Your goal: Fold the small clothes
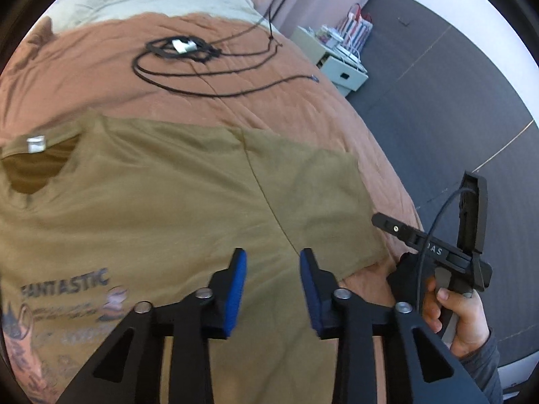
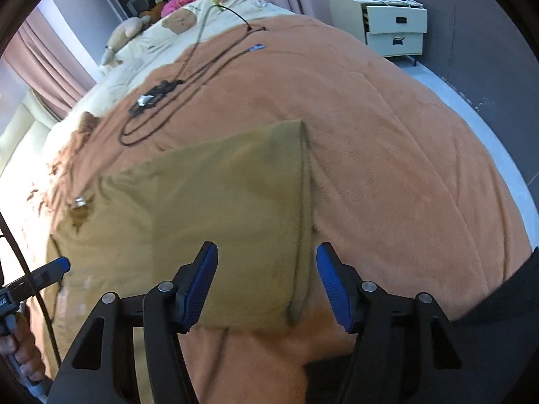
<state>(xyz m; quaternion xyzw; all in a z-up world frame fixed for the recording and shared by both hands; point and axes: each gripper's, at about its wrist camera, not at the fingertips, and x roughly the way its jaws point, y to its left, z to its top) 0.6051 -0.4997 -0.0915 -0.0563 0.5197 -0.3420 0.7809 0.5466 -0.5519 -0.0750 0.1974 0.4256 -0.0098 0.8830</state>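
T-shirt of thin olive-tan cotton [image 1: 161, 202], small and light, looks soft and limp: it should drape and wrinkle when lifted and slide easily on the blanket, so the best hold is probably a pinch right at a hem or seam edge. It lies flat, front up, on the near part of a rust-orange quilted blanket [image 1: 235, 101], with its short sleeve [image 2: 276, 181] spread to the right, a white neck label [image 1: 36, 143] at the collar and dark "FANTASTIC" print [image 1: 67, 284] on the chest. The left gripper [image 1: 273, 286] hovers over the sleeve seam, jaws partly open, holding nothing. The right gripper [image 2: 267, 282], wider open and empty, straddles the sleeve's hem. A coiled black cable [image 1: 188, 57] lies farther off.
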